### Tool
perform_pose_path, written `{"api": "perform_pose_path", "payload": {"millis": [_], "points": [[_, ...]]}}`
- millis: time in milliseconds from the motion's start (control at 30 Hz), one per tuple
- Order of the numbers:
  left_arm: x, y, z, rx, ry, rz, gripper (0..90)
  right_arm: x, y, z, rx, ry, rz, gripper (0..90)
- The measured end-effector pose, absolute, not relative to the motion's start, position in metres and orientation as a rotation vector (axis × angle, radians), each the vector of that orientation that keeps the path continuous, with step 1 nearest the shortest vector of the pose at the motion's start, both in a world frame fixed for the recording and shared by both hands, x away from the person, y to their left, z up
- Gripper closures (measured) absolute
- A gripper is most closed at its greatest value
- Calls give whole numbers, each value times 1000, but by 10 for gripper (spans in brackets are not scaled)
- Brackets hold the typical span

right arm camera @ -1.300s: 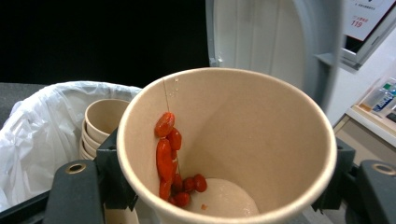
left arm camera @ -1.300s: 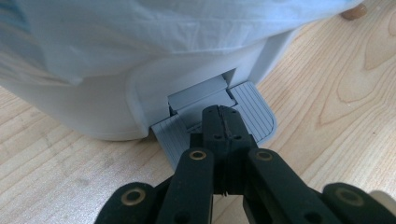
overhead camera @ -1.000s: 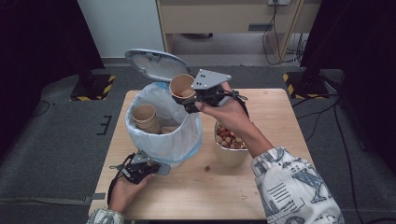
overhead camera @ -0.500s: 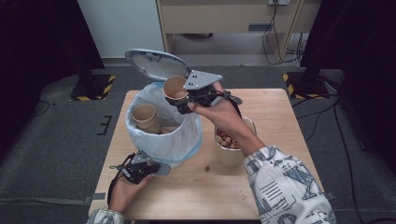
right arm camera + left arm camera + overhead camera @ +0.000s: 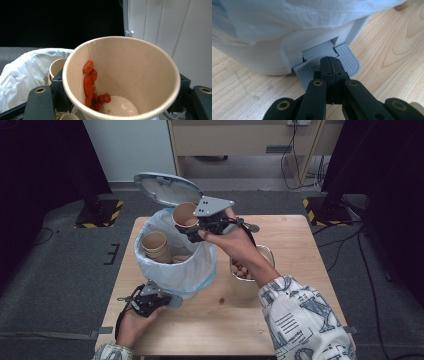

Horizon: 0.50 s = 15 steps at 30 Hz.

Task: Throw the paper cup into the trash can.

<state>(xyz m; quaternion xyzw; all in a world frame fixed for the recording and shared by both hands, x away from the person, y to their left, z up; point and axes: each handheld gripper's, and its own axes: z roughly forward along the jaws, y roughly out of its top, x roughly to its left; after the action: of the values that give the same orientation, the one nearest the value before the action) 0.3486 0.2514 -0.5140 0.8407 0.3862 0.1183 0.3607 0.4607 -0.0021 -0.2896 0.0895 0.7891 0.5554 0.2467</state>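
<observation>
A grey pedal bin (image 5: 197, 292) with a white liner (image 5: 175, 270) stands on the wooden table, its lid (image 5: 167, 190) raised. My left gripper (image 5: 165, 300) lies low at the bin's front; in the left gripper view its jaws (image 5: 331, 61) are shut, tips resting on the grey pedal (image 5: 348, 56). My right gripper (image 5: 197, 227) is shut on a brown paper cup (image 5: 185, 215), held tilted above the bin's far right rim. In the right gripper view the cup (image 5: 140, 70) has red sticky residue (image 5: 88, 82) down its inner wall. Stacked paper cups (image 5: 155, 245) sit inside the liner.
A metal bowl (image 5: 267, 252) of brown nuts stands right of the bin, partly behind the right forearm. One small nut (image 5: 221, 300) lies on the table (image 5: 300, 235) in front of the bowl. Dark floor surrounds the table.
The right gripper has carried the cup a little to the left, farther over the bin's opening. The left gripper has stayed on the pedal and the lid has stayed up.
</observation>
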Motion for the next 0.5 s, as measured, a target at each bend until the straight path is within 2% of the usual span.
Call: {"api": "perform_pose_path", "payload": {"millis": [433,500], "points": [[349,251,-514,2167,995,305,900,461,4,-293,243,2167,1516,267],[349,251,-514,2167,995,304,900,461,8,-295,271,2180,1529,230]]}}
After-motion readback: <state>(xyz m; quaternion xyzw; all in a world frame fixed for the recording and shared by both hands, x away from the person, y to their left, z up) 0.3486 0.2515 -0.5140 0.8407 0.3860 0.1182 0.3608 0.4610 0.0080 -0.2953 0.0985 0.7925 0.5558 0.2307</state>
